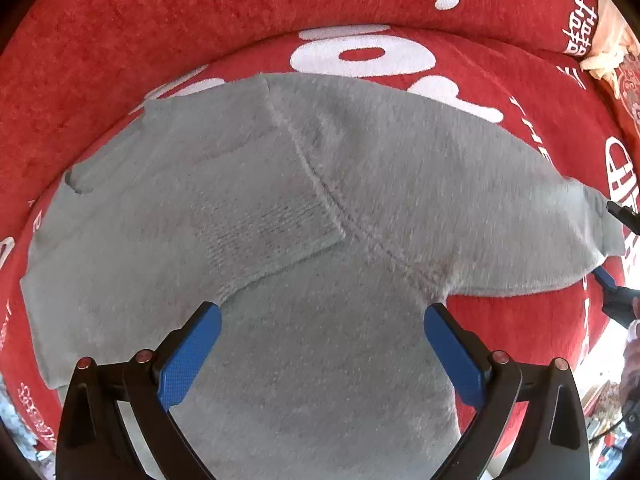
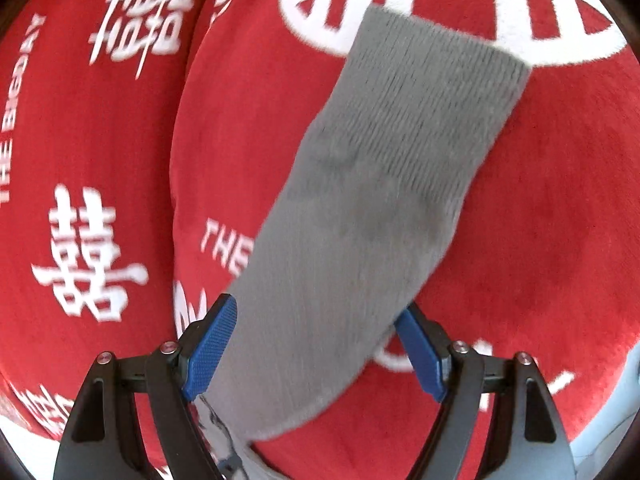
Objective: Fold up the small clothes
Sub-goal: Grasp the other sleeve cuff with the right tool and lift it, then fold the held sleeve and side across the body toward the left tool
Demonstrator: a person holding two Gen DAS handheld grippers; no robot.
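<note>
From the left wrist camera, a grey knitted sweater (image 1: 256,208) lies spread on a red plush cover (image 1: 100,40) printed with white characters and letters. One sleeve is folded in across the body, its ribbed cuff resting near the middle of the garment, while the other sleeve stretches out toward the right edge of the view. The left gripper (image 1: 322,344) hovers over the lower part of the sweater with its blue-padded fingers (image 1: 188,356) spread wide and nothing between them. At the far right, the dark tip of the right gripper (image 1: 618,216) meets the end of the outstretched sleeve, though this view does not show how it grips. From the right wrist camera, that grey sleeve (image 2: 360,208) runs diagonally from the bottom centre up to its ribbed cuff at the upper right, lying over the red cover (image 2: 540,240). The right gripper (image 2: 316,344) has its blue fingers (image 2: 210,352) parted on either side of the sleeve, which passes between them; they look spread rather than pinching, with the picture blurred.
</note>
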